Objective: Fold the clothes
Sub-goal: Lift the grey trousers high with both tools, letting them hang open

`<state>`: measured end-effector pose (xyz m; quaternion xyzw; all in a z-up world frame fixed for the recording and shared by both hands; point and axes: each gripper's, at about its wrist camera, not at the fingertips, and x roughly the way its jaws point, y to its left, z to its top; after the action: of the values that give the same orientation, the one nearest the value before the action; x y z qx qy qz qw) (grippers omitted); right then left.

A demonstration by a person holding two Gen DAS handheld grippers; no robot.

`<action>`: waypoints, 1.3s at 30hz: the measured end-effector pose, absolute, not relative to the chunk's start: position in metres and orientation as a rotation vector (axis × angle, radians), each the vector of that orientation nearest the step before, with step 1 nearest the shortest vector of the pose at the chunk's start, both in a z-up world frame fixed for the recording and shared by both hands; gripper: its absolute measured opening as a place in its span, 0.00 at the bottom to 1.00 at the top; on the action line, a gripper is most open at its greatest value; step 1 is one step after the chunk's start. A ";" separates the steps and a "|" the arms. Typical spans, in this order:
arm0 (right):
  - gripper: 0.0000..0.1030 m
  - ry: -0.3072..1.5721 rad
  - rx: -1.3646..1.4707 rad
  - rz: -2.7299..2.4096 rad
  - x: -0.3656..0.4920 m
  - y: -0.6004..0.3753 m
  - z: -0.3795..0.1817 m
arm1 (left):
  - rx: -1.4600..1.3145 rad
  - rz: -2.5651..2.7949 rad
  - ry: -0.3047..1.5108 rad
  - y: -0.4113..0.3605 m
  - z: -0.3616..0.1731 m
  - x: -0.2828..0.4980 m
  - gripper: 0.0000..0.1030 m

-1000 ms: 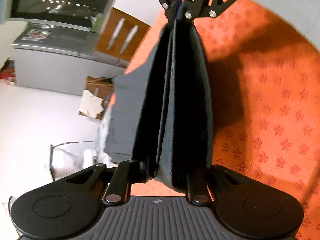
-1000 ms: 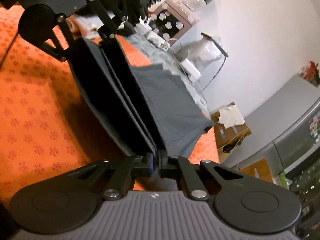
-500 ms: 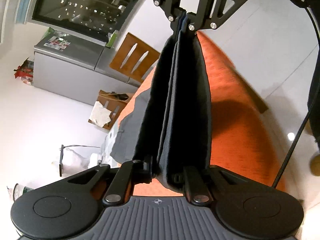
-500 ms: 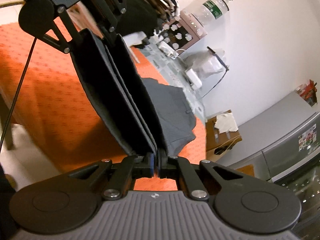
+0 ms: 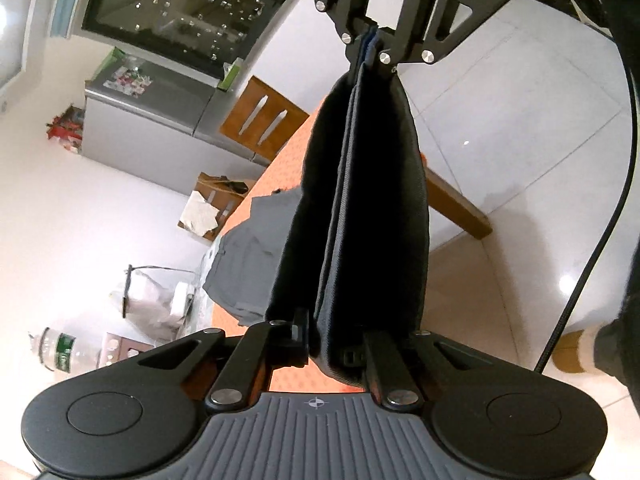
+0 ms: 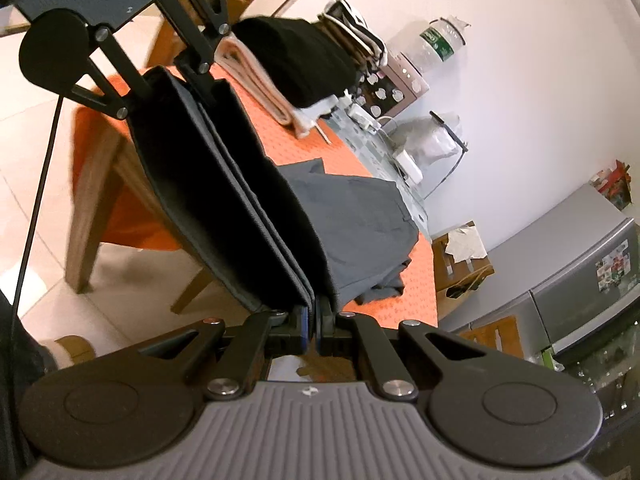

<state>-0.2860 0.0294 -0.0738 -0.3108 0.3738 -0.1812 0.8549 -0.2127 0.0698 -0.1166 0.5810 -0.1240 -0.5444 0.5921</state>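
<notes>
A dark grey garment (image 5: 360,208) hangs stretched in layered folds between my two grippers, high above the orange table (image 5: 280,164). My left gripper (image 5: 320,340) is shut on one end of its top edge. My right gripper (image 6: 312,320) is shut on the other end. Each gripper shows at the top of the other's view: the right one in the left wrist view (image 5: 372,52), the left one in the right wrist view (image 6: 192,68). The garment's lower part (image 6: 360,216) lies crumpled on the orange tablecloth (image 6: 280,136).
A stack of folded clothes (image 6: 304,64) sits at the table's far end. A water bottle (image 6: 436,44), a white charger (image 6: 404,160) and a plastic bag (image 6: 432,140) lie along the wall side. A wooden chair (image 5: 260,124), a cardboard box (image 5: 212,204) and a fridge (image 5: 144,128) stand beyond. Tiled floor (image 5: 500,140) lies below.
Both grippers have lifted the garment upward, away from the table. The table now looks smaller and farther, and the floor and table legs have come into view.
</notes>
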 end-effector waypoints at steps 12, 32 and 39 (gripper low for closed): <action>0.03 0.764 -0.629 -0.373 -0.395 0.157 -0.062 | 1.346 -1.223 -0.282 0.180 -0.107 -0.311 0.08; 0.03 0.677 -0.685 -0.459 -0.395 0.149 -0.030 | 1.267 -1.102 -0.414 0.167 -0.070 -0.299 0.09; 0.03 0.617 -0.746 -0.498 -0.363 0.088 -0.001 | 1.203 -1.056 -0.485 0.113 -0.044 -0.253 0.11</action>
<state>-0.3635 0.0876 -0.0007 -0.3550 0.2933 -0.2371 0.8555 -0.2530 0.1129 -0.0443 0.5337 -0.2151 -0.4687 0.6702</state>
